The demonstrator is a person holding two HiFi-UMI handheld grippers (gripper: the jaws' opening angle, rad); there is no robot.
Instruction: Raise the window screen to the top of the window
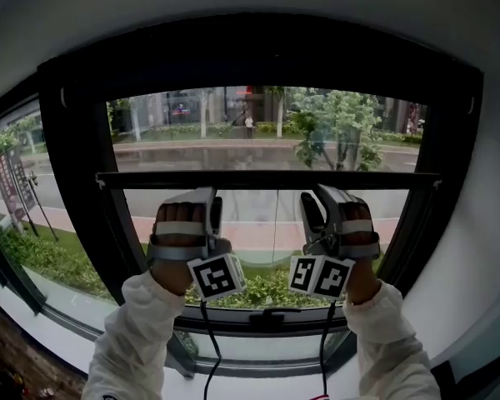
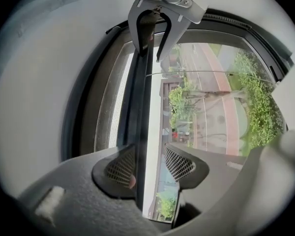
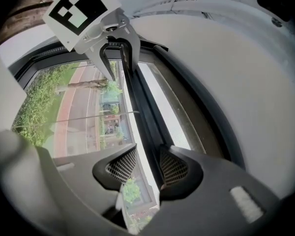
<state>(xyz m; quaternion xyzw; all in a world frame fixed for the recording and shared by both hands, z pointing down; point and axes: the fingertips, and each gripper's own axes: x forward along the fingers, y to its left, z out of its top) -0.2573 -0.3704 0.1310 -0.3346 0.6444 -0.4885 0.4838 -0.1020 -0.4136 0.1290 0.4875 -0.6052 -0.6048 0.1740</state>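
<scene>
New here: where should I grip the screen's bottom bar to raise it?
Grip the bar from the room side, jaws above and below, either side of its middle. It is long and thin, so spaced grips should lift it evenly.

Fine, sheer mesh in the window screen (image 1: 200,144); dark matt metal, by the look, along its bottom bar (image 1: 267,179). Matt black window frame (image 1: 75,182), glossy glass pane (image 1: 258,223). Dull black plastic with a grid-textured face on the pads (image 2: 119,168) of the left gripper (image 2: 147,163) and right gripper (image 3: 148,166). White cloth sleeves (image 1: 142,332), softly creased. Smooth matt white wall (image 1: 487,240).
</scene>
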